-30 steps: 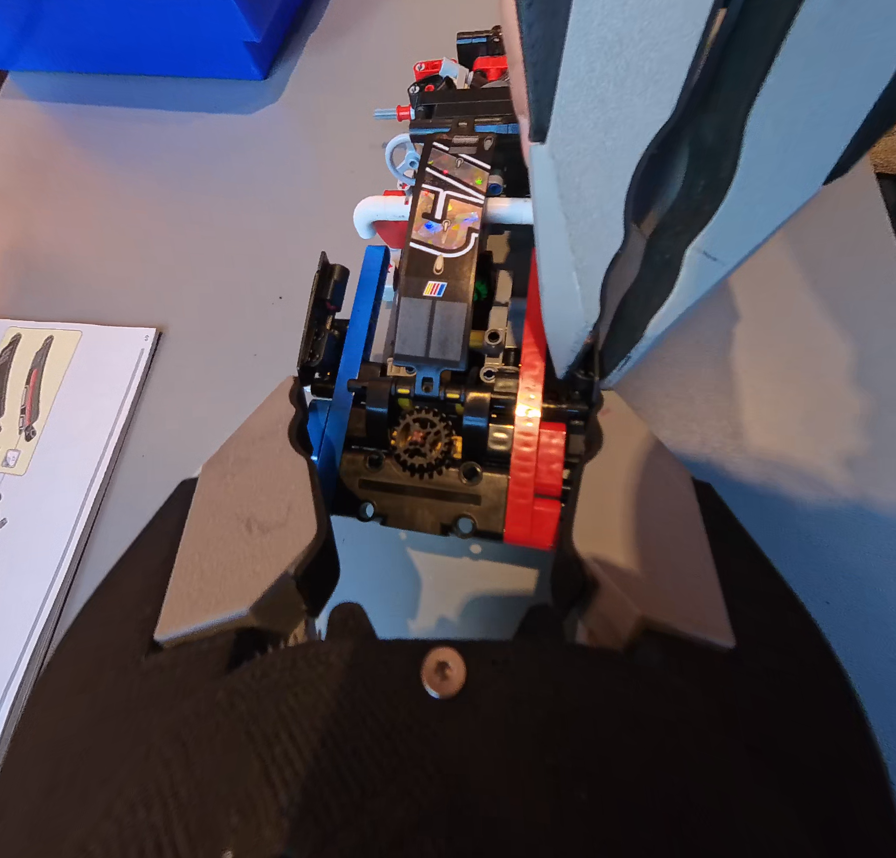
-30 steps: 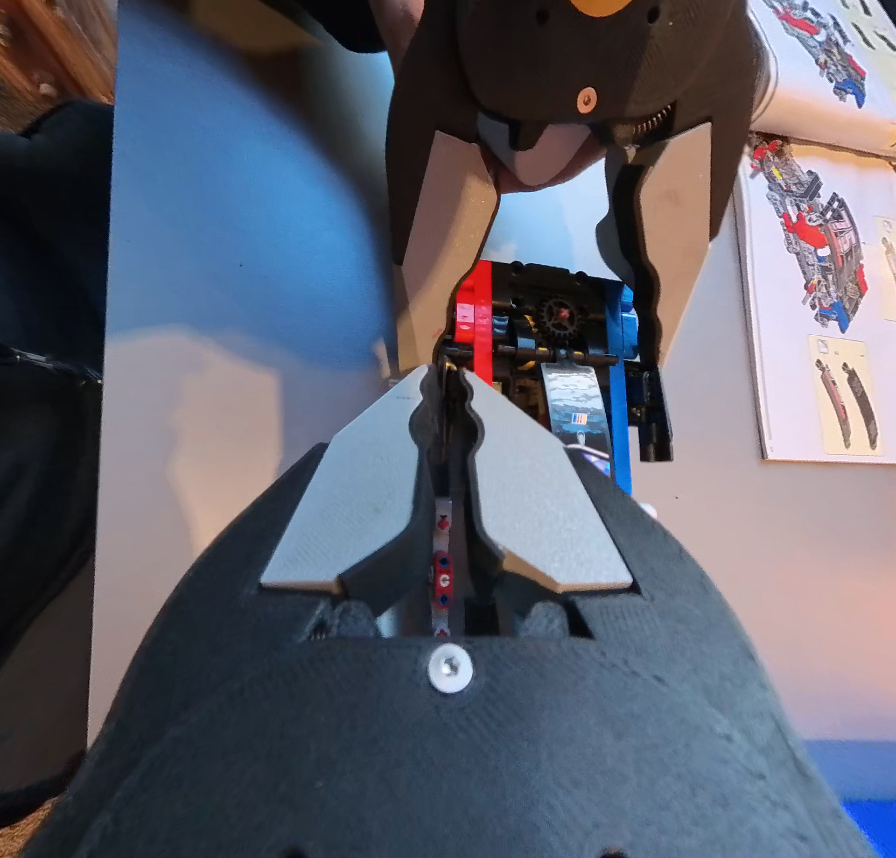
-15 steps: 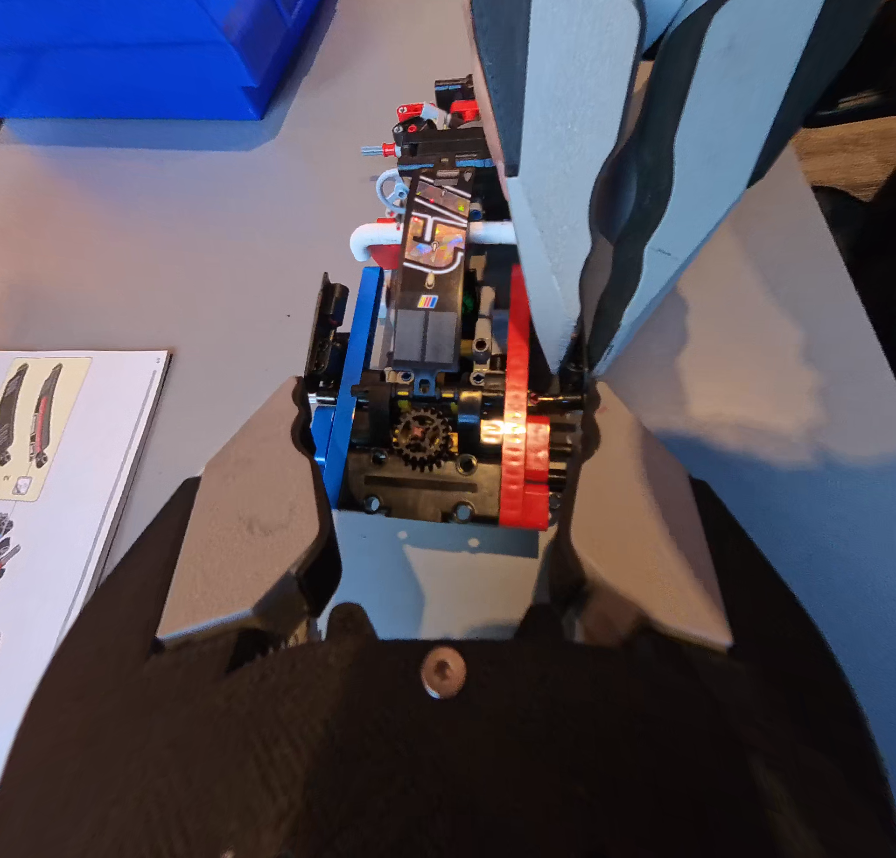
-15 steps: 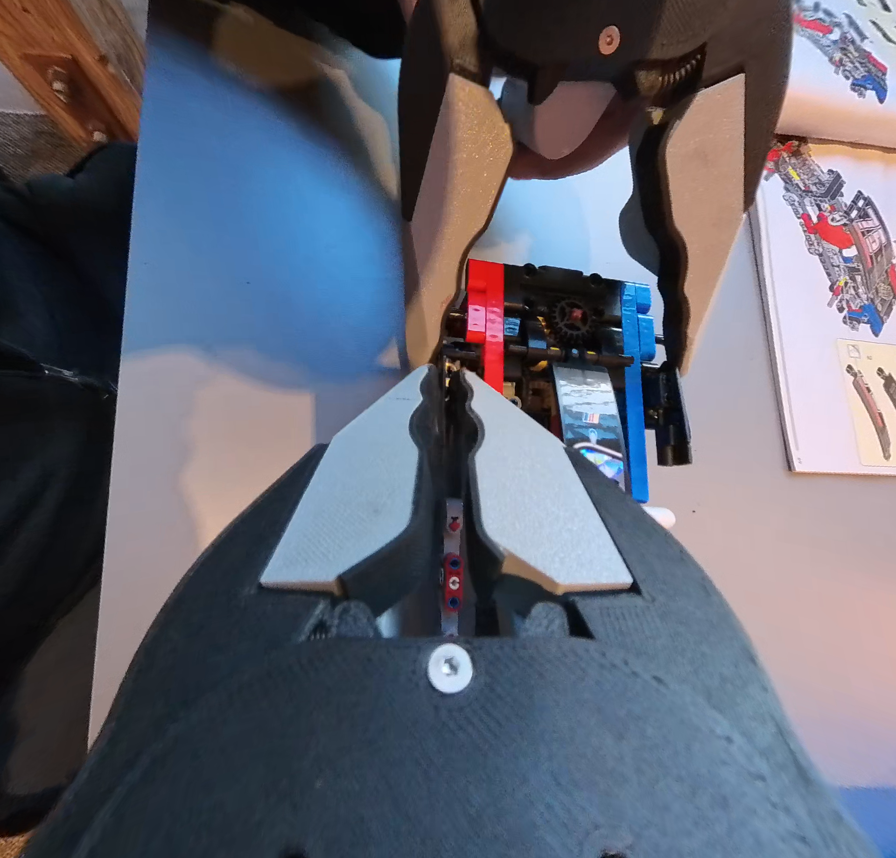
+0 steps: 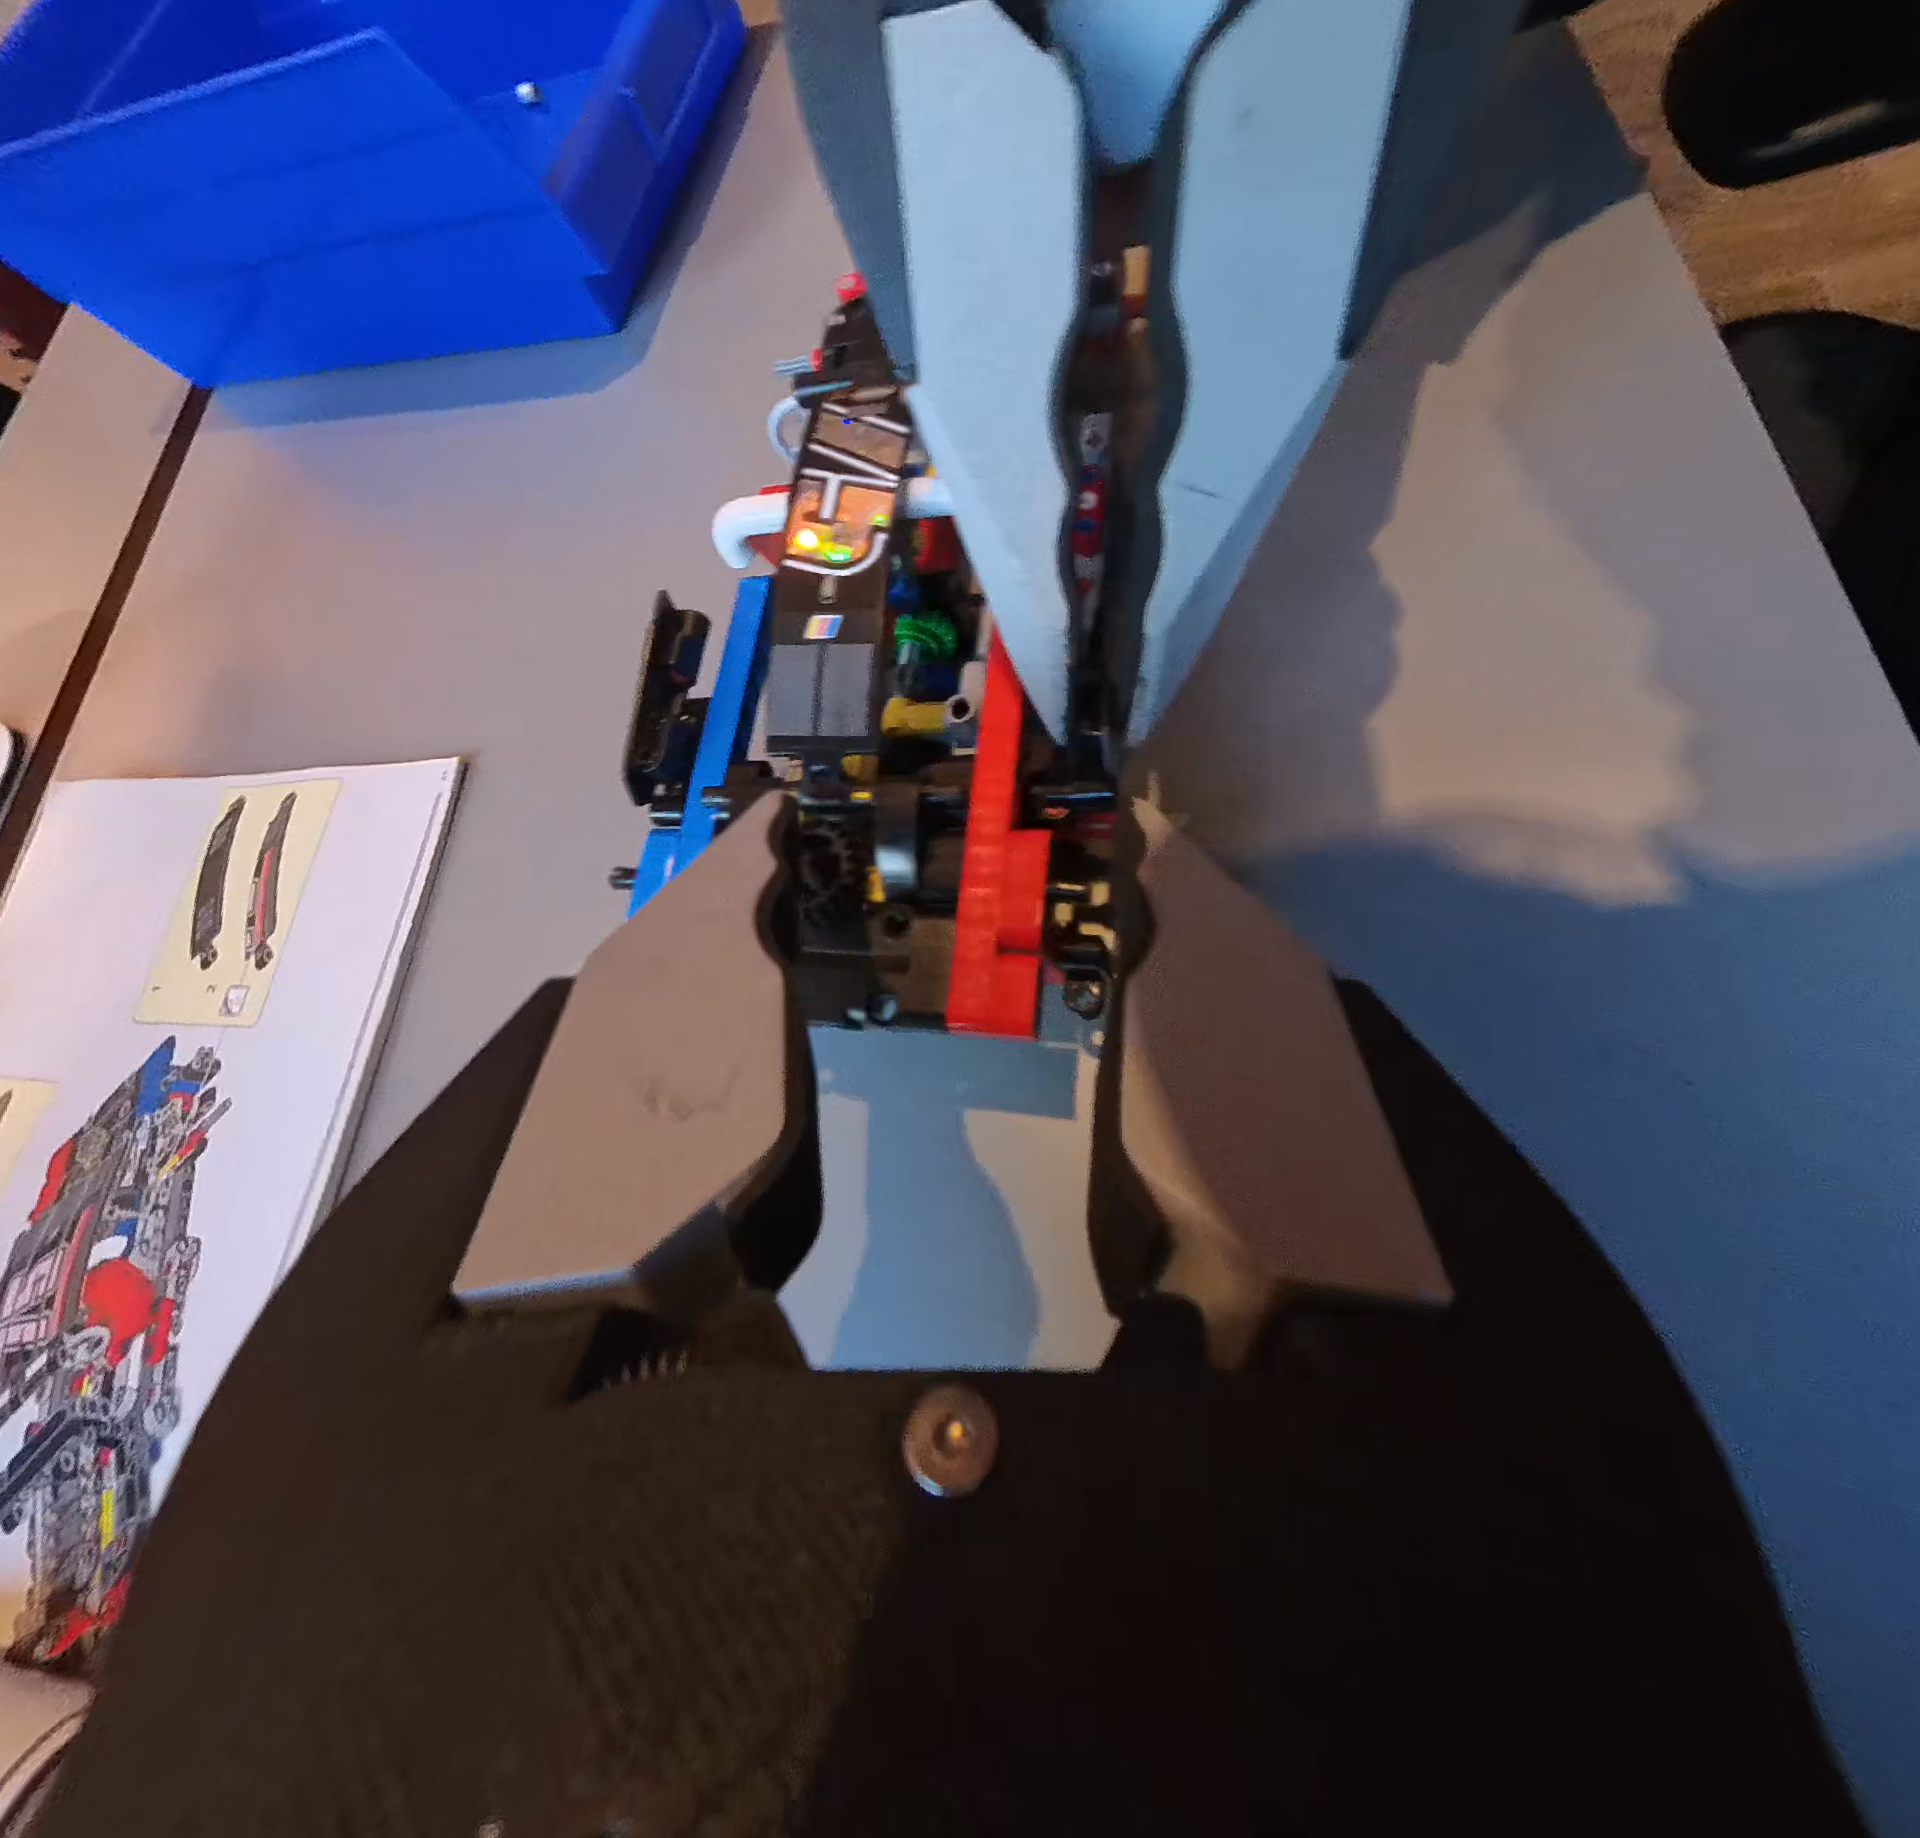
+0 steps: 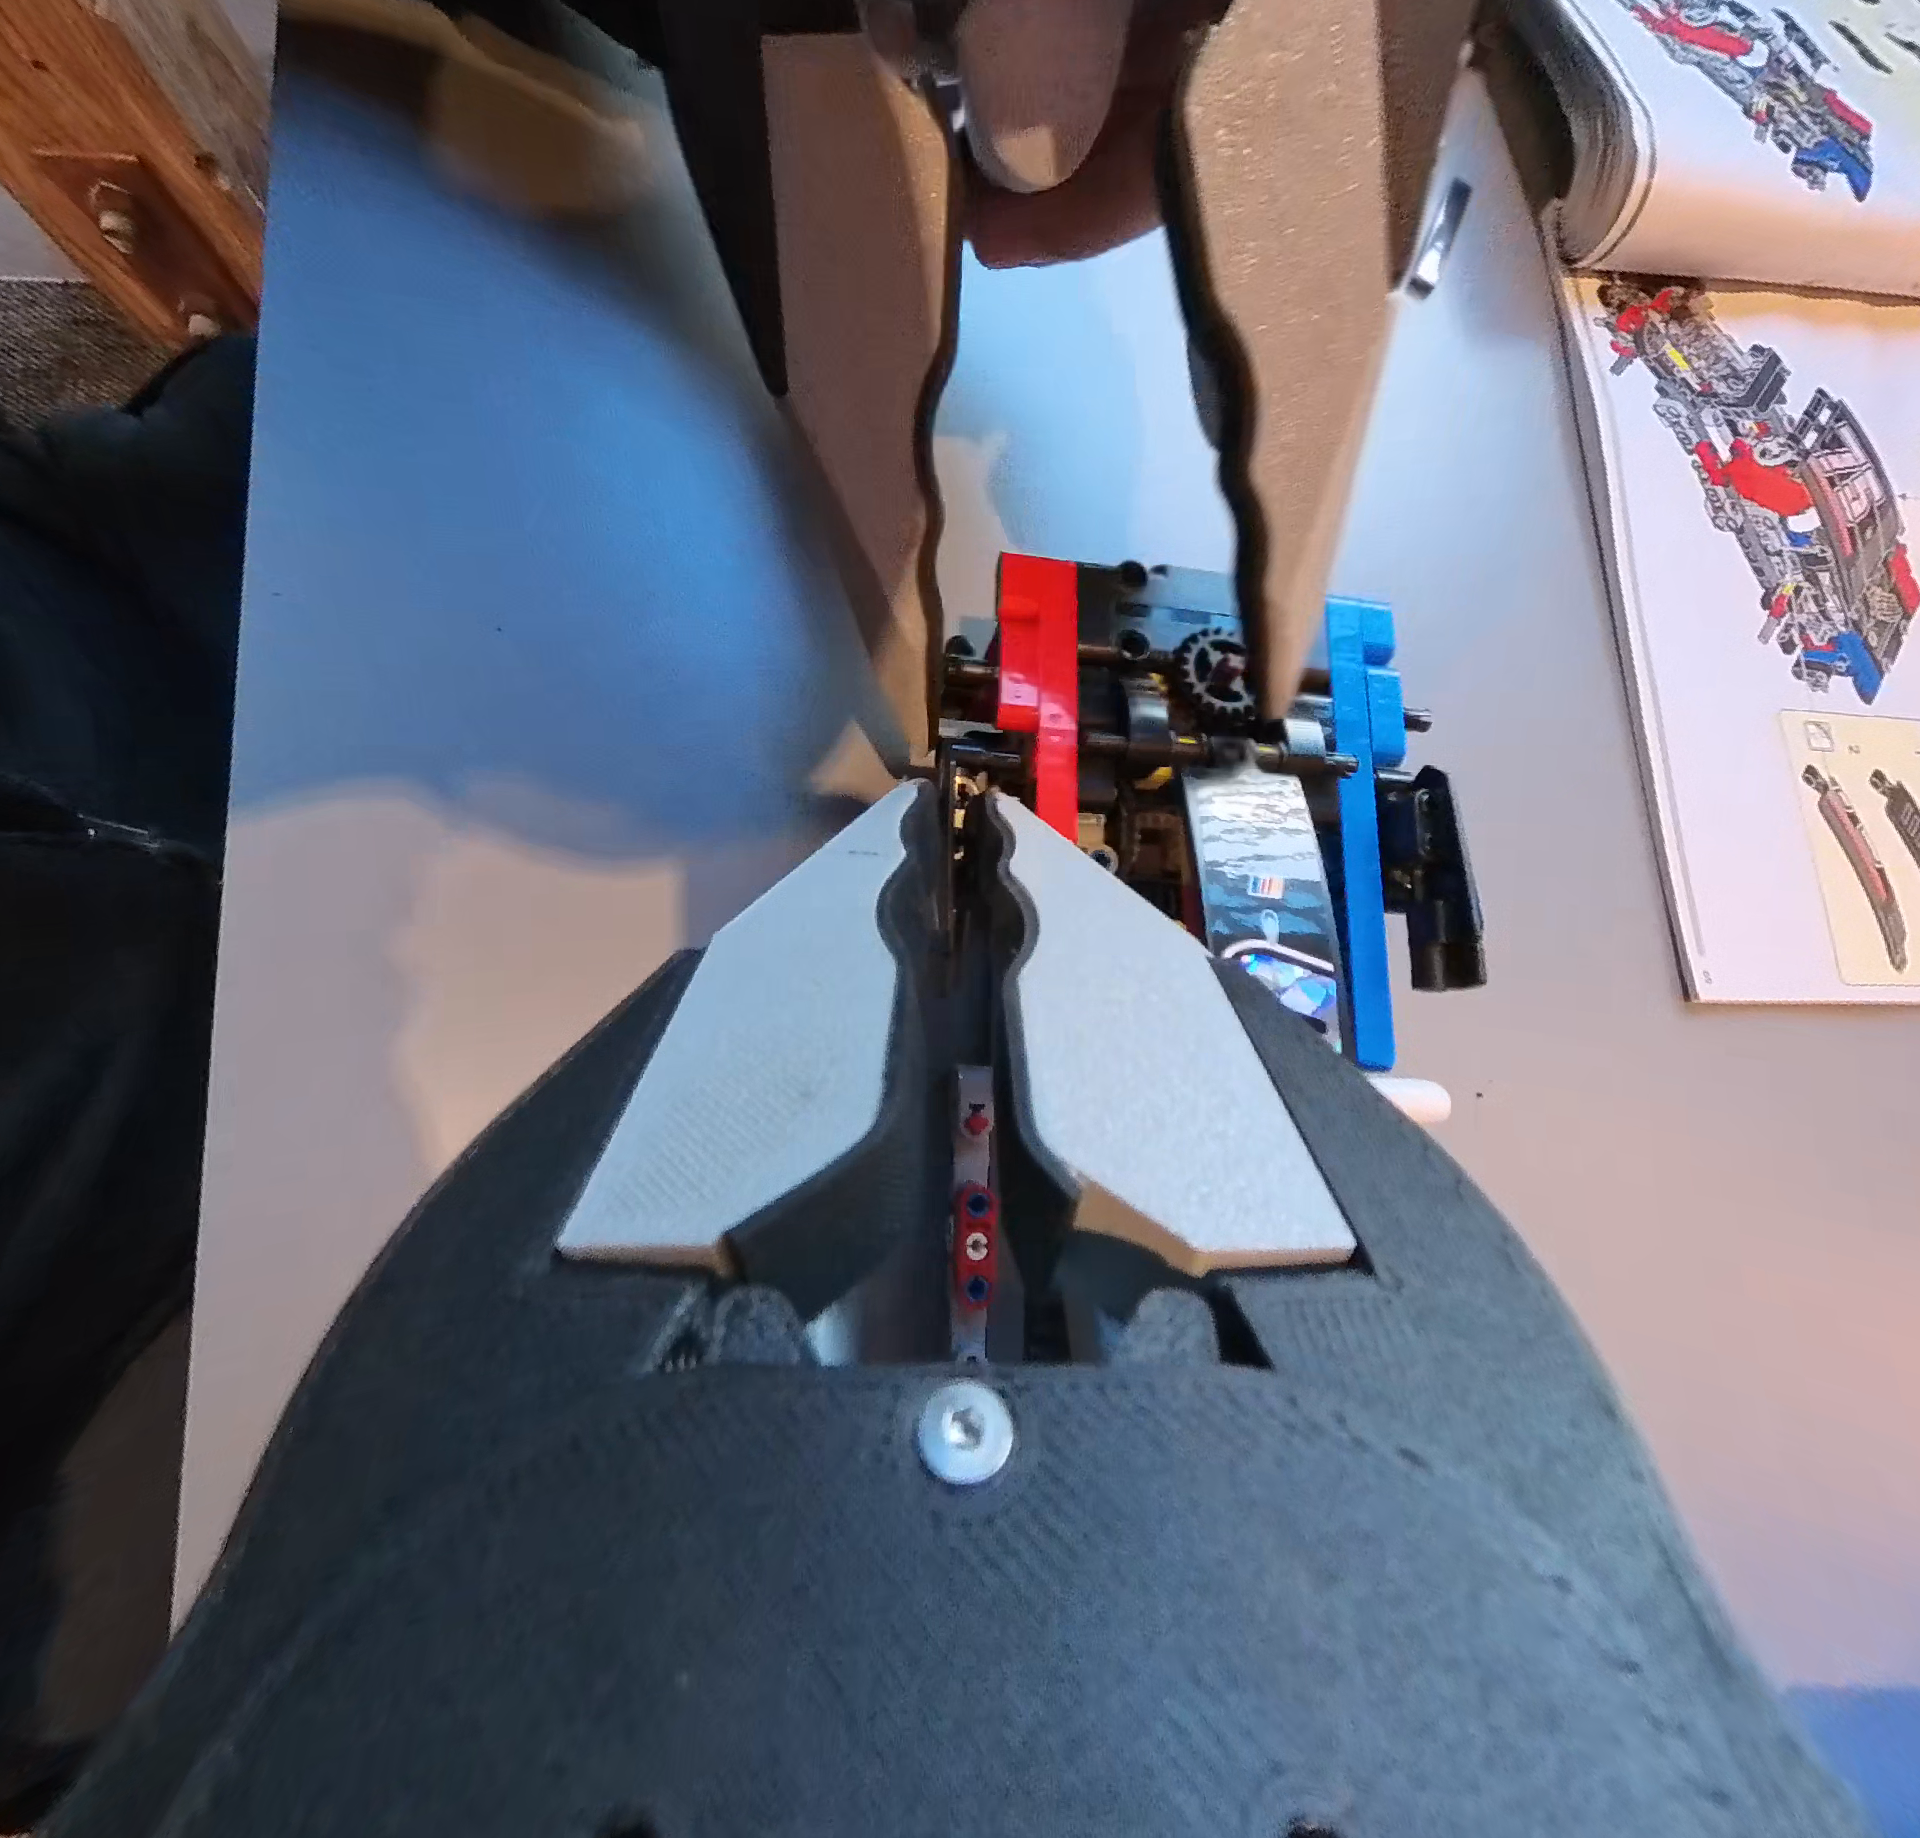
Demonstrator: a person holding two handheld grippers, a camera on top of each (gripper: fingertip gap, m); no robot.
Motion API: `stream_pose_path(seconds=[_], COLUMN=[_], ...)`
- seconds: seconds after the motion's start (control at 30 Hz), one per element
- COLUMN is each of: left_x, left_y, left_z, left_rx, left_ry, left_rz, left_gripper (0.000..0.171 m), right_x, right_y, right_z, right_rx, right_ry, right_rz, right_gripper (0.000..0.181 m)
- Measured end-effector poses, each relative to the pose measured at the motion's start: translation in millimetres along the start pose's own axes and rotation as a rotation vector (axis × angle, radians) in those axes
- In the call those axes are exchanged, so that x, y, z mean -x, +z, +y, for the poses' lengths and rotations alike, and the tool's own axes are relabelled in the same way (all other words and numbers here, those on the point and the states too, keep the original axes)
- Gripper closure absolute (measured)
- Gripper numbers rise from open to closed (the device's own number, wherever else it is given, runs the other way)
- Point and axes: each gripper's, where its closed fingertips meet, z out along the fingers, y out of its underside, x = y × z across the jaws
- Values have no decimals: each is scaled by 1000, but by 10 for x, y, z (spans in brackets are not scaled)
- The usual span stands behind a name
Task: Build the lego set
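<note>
The Lego model, a long car chassis with a red beam, a blue beam and a black stickered panel on top, lies on the grey table. My left gripper is shut on its near end, one finger inside the blue beam and one at the red side. My right gripper faces it and is shut on a thin black stickered piece, held edge-on against the model's red side. In the right wrist view, the right gripper pinches that piece beside the model. The left gripper comes in from the top.
A blue bin stands at the far left. An open instruction booklet lies left of the model and also shows in the right wrist view. A person's fingertip shows behind the left gripper. The table edge runs along the left. Less than 4 cm separates the two grippers' tips.
My left gripper's jaws have narrowed: the finger that was outside the blue beam now sits inside it. The left camera has lifted and tilted. The right gripper now faces me more squarely.
</note>
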Motion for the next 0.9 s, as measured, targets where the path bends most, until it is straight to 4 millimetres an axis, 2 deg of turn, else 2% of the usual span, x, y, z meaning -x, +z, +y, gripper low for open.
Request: stream_pose_path(seconds=[0.03,0.2,0.27,0.53,0.57,0.63,0.67,0.8,0.9], left_x=[-37,-23,38,65,90,205,219,105,109], left_y=[8,15,12,31,35,39,49,98,138], left_z=[7,10,6,32,33,23,29,59,89], left_rx=[8,24,22,22,23,19,22,32,49], left_ry=[11,25,23,-31,-32,-50,-69,-82,-77], left_rz=[13,-6,-41,1,-12,-72,-67,43,49], left_gripper=[122,123,112,105,100,77,73,91,88], right_x=[2,-15,-18,-16,-19,-20,-20,-23,-28], right_y=[4,2,1,8,9,9,10,14,15], right_z=[6,16,19,23,25,21,19,14,15], right_rx=[4,7,4,-3,-3,-8,-10,-12,-15], right_ry=[0,-5,-3,-8,-7,1,4,3,6], right_rz=[-2,10,8,3,3,-1,-3,-5,-8], right_gripper=[177,177,177,177,177,177,177,177,177])
